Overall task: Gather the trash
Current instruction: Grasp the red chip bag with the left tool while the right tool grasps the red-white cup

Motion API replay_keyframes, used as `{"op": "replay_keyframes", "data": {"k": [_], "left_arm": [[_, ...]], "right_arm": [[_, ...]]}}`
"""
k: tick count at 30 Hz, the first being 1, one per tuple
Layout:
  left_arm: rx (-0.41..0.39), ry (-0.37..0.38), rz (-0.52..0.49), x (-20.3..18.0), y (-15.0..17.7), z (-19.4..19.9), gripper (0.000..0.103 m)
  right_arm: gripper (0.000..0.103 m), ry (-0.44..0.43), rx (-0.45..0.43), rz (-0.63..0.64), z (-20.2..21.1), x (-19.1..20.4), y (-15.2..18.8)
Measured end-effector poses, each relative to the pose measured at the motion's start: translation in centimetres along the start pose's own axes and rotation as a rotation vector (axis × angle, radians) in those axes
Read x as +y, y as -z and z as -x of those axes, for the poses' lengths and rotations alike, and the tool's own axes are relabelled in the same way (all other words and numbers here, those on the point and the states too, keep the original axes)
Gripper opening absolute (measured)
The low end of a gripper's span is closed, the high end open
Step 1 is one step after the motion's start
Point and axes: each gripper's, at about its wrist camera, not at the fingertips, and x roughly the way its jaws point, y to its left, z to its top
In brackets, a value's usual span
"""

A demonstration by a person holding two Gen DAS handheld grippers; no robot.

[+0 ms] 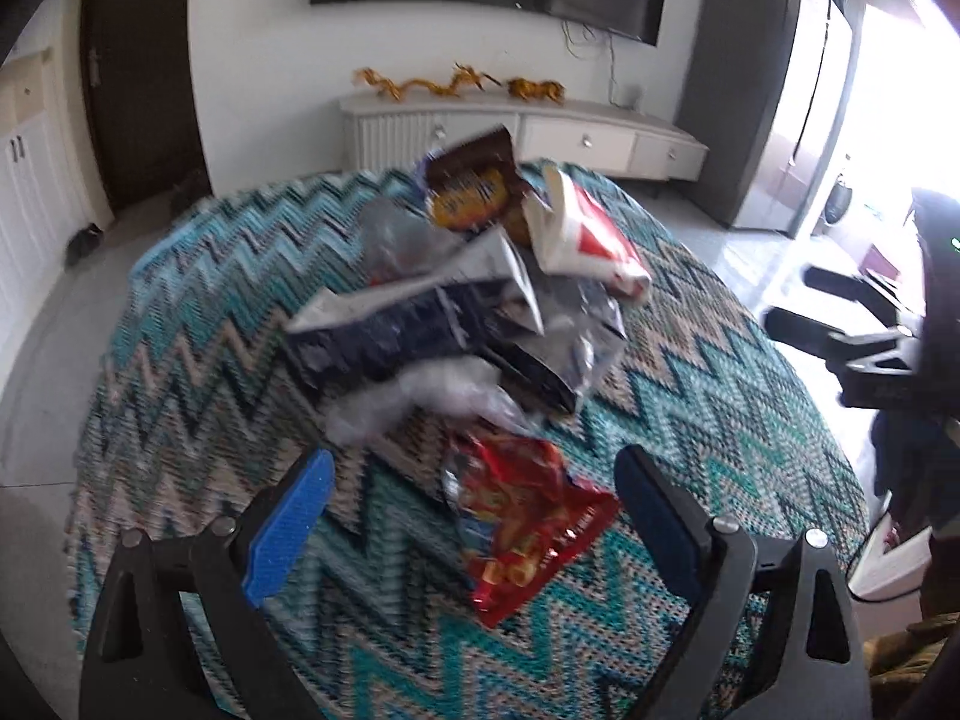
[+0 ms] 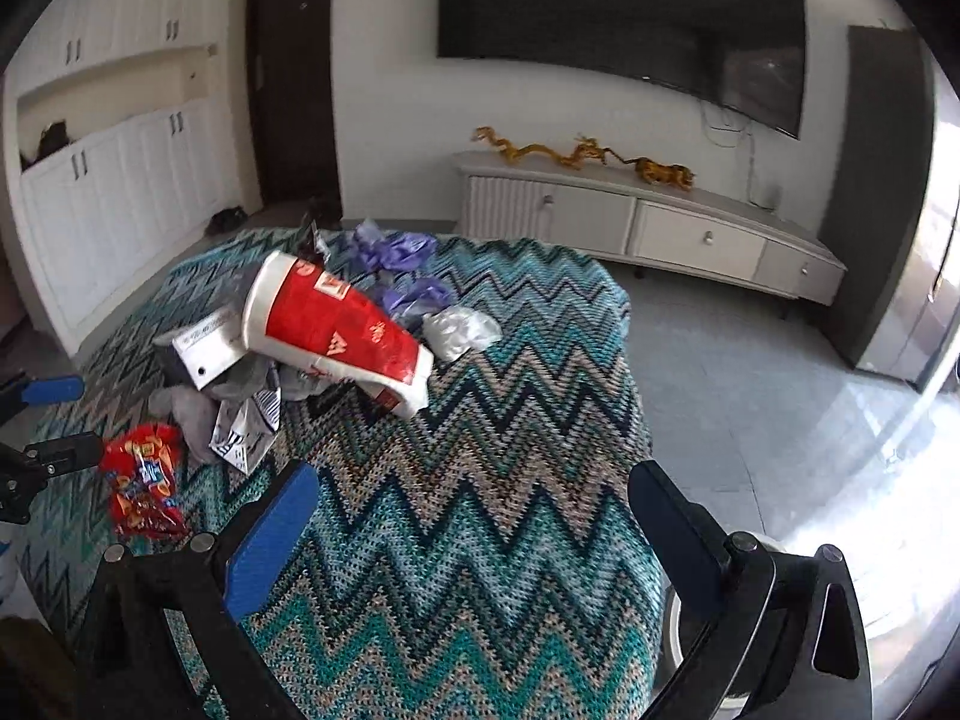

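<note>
Left wrist view showed a brown snack bag (image 1: pixel 471 192) behind the trash pile on the zigzag-covered bench (image 1: pixel 180 324); the left hand-held gripper (image 1: pixel 474 498) gaped empty over a red wrapper (image 1: pixel 528 531). Right wrist view alone showed purple bags (image 2: pixel 393 252); the right hand-held gripper (image 2: pixel 474 510) hovered wide open, empty, near the red cup (image 2: pixel 336 324).

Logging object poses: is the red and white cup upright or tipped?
Tipped: the red and white cup lies on its side atop the trash pile.

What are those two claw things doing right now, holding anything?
Left gripper: open, holding nothing; the red snack wrapper lies on the zigzag cloth between its fingers.
Right gripper: open, empty, over bare cloth.
</note>
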Motion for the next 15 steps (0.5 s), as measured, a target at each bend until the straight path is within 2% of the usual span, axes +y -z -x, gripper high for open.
{"op": "replay_keyframes", "data": {"k": [1,3,7,9,12,15], "left_arm": [[0.011,0.009,0.000,-0.1,0.2,-0.3,0.092],[0.038,0.025,-0.003,-0.5,0.4,-1.2,0.081],[0.080,0.034,0.007,-0.4,0.7,-2.8,0.075],[0.089,0.035,0.012,-0.3,0.8,-3.2,0.068],[0.099,0.042,0.020,0.1,0.9,-3.8,0.061],[0.094,0.044,0.017,0.1,0.9,-4.0,0.055]], "right_arm": [[0.103,-0.002,0.013,0.047,-0.9,0.8,-0.3],[0.103,-0.005,0.026,0.126,-2.4,2.0,-0.8],[0.103,0.016,0.029,0.275,-5.4,4.0,-1.8],[0.103,0.048,0.020,0.356,-6.9,5.1,-2.2],[0.098,0.081,-0.005,0.449,-8.7,6.3,-2.8],[0.086,0.091,-0.017,0.495,-10.4,6.7,-3.6]]}}
